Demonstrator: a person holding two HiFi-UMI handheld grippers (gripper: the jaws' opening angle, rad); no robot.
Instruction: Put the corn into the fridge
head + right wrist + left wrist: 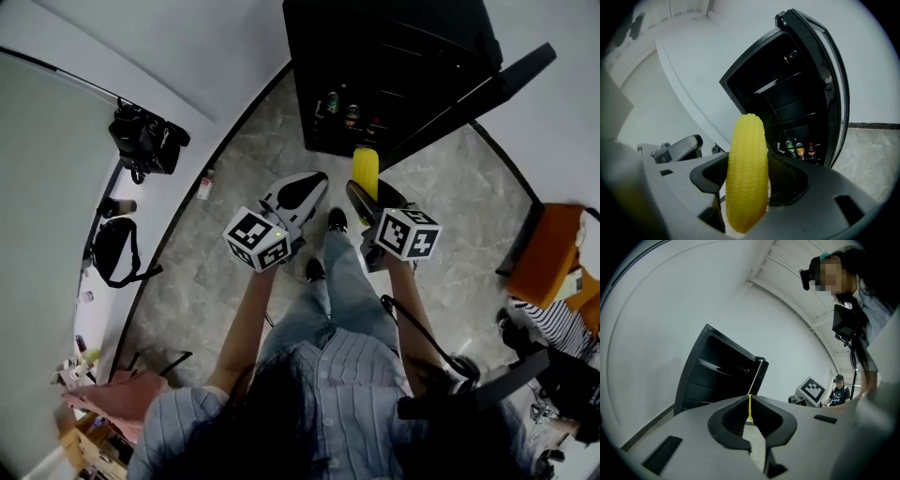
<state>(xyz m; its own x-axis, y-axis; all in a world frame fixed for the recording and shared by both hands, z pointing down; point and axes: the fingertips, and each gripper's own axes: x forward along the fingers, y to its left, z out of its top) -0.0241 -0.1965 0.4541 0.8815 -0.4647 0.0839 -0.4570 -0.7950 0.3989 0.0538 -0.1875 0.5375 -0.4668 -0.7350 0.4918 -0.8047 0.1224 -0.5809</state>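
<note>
1. Right gripper view: right gripper (pixel 746 165) is clamped on the corn (pixel 747 178); the cob stands upright between the jaws, not yet inside the fridge (pixel 780 101); door (pixel 833 89) open.
2. Left gripper (pixel 750 405): jaws pressed together, nothing held.
3. Judgement: carry the cob onto a bare shelf, clear of the bottles (pixel 800 149) low down; let go only once it rests, or it may roll.

Grey stone-tile floor (pixel 469 216), dark skirting (pixel 876 125) — white walls (pixel 169 47); black bag (pixel 145 141) left, orange seat (pixel 548 253) right.
</note>
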